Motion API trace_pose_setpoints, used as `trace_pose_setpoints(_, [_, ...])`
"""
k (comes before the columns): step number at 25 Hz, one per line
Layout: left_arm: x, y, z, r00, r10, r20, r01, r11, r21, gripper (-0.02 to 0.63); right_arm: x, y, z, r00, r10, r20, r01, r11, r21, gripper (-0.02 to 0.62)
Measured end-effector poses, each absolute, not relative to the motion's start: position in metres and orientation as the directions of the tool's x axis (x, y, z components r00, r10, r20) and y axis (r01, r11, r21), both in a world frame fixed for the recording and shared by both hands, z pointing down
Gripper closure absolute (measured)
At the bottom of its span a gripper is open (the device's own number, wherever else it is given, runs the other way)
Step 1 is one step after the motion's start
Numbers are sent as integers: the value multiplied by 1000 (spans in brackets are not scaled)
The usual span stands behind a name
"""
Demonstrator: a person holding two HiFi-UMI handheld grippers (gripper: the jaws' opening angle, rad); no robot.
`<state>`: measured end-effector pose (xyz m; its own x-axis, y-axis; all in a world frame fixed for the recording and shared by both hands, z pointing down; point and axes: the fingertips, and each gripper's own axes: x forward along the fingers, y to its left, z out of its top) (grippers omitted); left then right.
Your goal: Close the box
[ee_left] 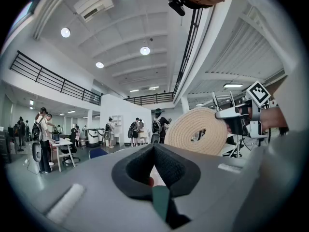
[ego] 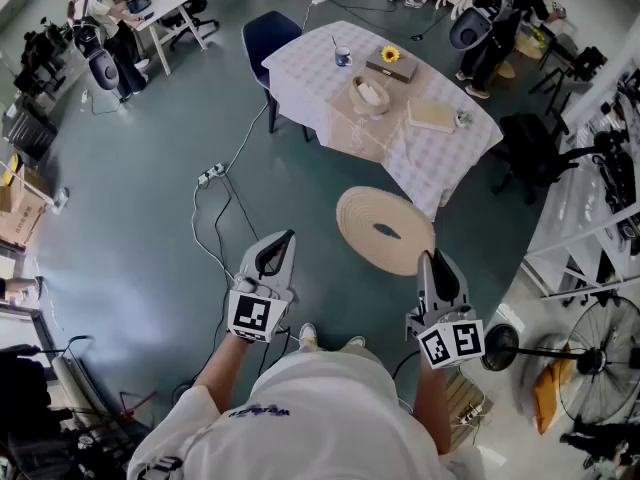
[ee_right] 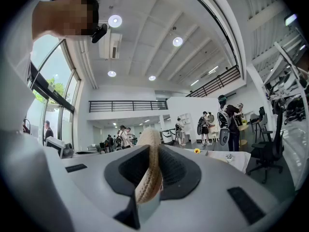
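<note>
My right gripper (ego: 432,258) is shut on the rim of a round, beige woven lid (ego: 385,230), holding it flat above the floor. In the right gripper view the lid's edge (ee_right: 150,173) stands upright between the pads of the right gripper (ee_right: 150,149). The left gripper (ego: 285,238) is held at my left, shut and with nothing in it; in its own view the left gripper (ee_left: 153,151) has its pads together. That view also catches the lid (ee_left: 200,132). A small woven basket (ego: 370,95) sits on the checked table (ego: 440,158) some way ahead.
The table also carries a cup (ego: 343,57), a book with a sunflower (ego: 390,65) and a notebook (ego: 432,115). A blue chair (ego: 268,36) stands at its left. A cable and power strip (ego: 211,175) lie on the floor. A fan (ego: 600,368) and shelves stand at right.
</note>
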<state>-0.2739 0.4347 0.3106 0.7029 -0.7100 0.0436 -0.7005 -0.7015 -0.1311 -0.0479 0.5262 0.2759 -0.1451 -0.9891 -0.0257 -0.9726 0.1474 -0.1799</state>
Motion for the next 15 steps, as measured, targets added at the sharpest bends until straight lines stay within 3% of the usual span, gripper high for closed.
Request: trace_pose_setpoints(15, [-286,450,313,721,-689,74,-680,-724,-117,604,-64,537,272,-144,-989,-30,-969,148,-197,532])
